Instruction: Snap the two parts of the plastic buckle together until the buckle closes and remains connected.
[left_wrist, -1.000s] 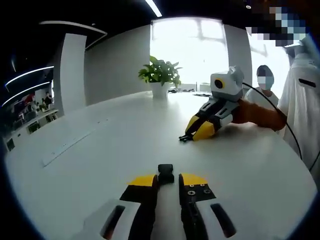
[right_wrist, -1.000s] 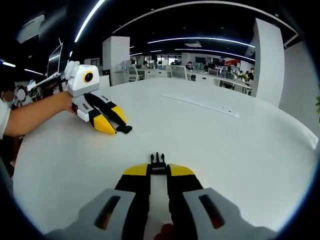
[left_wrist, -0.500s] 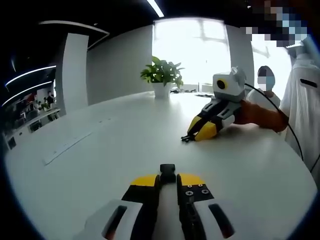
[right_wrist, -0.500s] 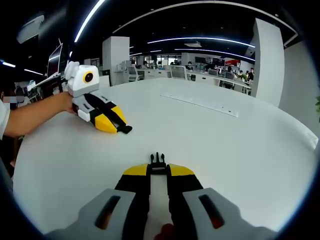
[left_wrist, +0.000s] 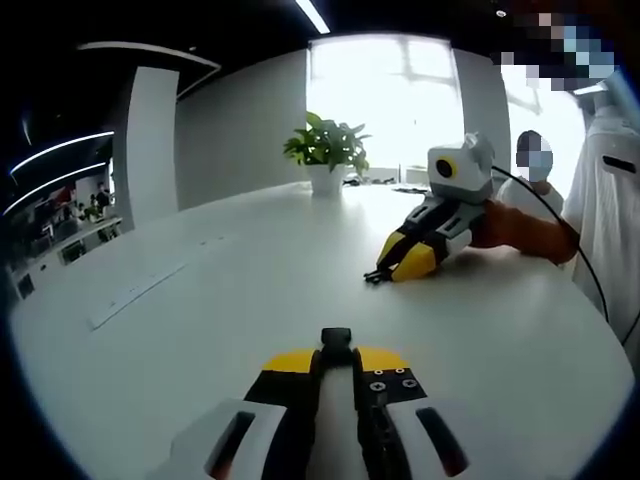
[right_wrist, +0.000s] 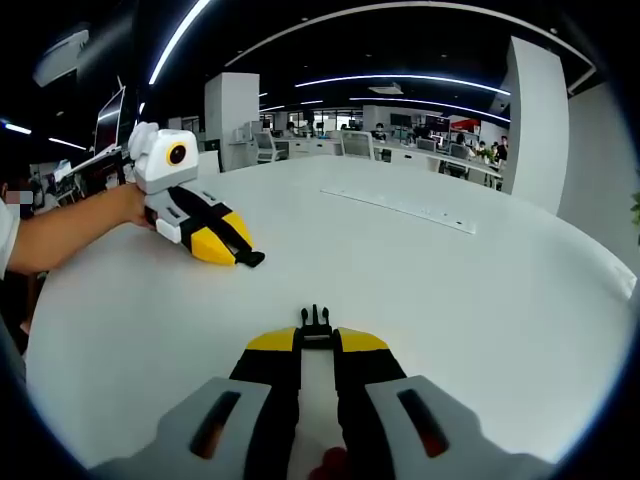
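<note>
Gripping pronged black buckle half (right_wrist: 316, 322) (plastic), glossy white table (right_wrist: 420, 280)

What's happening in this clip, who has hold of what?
A person works two hand-held grippers over a white table. The left gripper is shut on the black plastic socket half of a buckle, which pokes out past its yellow tips. The right gripper is shut on the black pronged half of the buckle. The two grippers sit well apart on the table, so the halves are not yet joined. A potted green plant stands at the table's far end.
</note>
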